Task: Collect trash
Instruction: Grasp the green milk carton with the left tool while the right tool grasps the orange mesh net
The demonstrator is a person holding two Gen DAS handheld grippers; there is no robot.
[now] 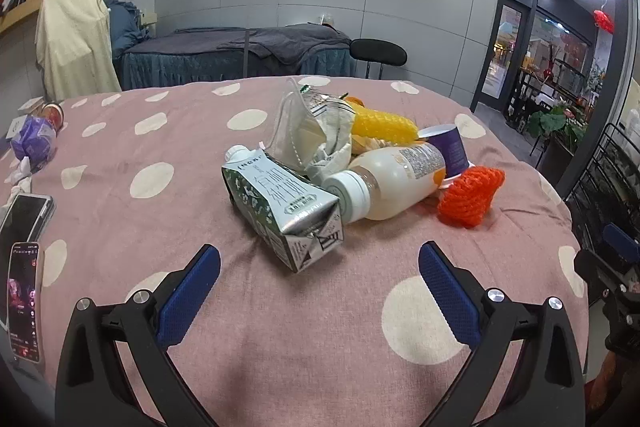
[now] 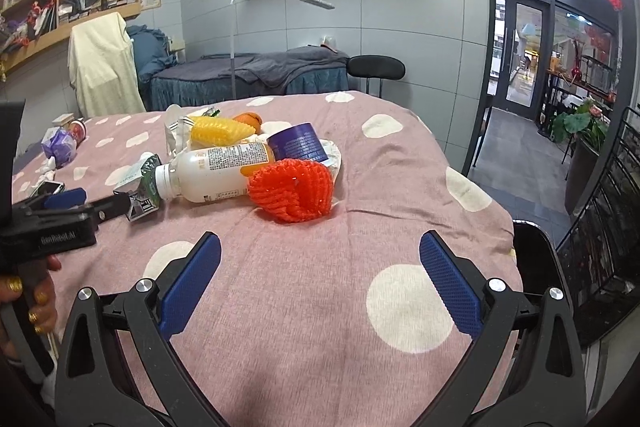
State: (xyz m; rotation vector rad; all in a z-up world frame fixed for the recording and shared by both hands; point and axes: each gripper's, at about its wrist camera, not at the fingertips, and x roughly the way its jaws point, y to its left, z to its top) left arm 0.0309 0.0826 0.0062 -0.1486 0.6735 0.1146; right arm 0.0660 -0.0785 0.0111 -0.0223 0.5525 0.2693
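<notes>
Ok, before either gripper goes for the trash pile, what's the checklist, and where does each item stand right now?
1. Left gripper open, empty: ok.
2. Right gripper open, empty: ok.
3. Carton nearest the left gripper, path to it free: ok.
4. Red net nearest the right gripper, nothing on top of it: ok.
5. Bottle lies against the carton and may roll if the carton moves: not ok.
6. Bin or bag to drop trash in: cannot tell, none in view.

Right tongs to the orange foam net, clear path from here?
Probably yes. The right tongs are open, and only bare pink cloth lies between them and the orange foam net, which sits at the pile's near edge. The white bottle touches its left side.
</notes>
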